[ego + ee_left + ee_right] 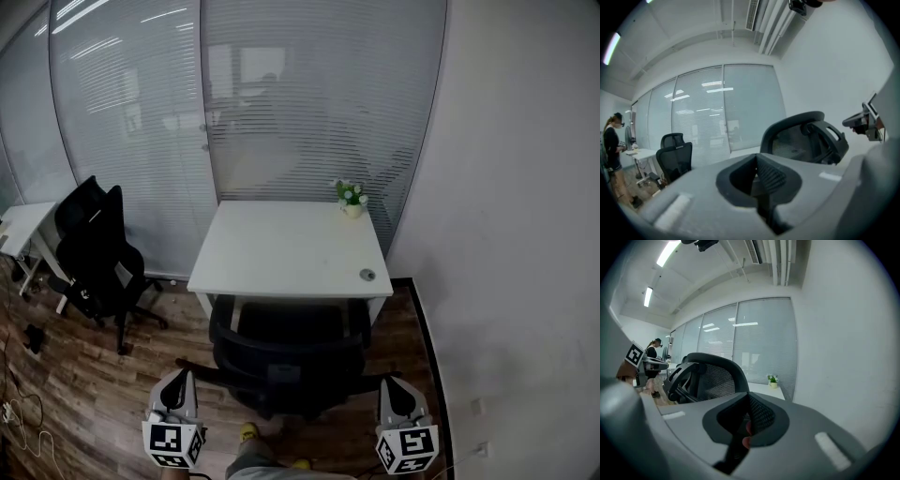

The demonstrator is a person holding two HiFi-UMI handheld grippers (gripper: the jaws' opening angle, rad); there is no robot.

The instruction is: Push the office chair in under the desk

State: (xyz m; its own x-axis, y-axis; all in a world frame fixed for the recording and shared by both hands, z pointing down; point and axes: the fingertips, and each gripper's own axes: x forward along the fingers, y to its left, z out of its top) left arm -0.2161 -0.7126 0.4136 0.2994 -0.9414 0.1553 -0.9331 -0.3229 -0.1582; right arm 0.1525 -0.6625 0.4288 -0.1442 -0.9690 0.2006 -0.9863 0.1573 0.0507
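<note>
We hold the left gripper (177, 389) and the right gripper (399, 392) at the near edge of the scene, each with its jaws together and nothing between them. The office chair (286, 361) stands between the two grippers, touching neither, its backrest nearest us and its seat partly under the near edge of the white desk (281, 253). A small potted plant (352, 197) sits on the desk's far right corner. A second black chair (94, 253) stands well apart at the left

Black mesh office chair (286, 361), upright, seat tucked under white desk (286, 251)
</note>
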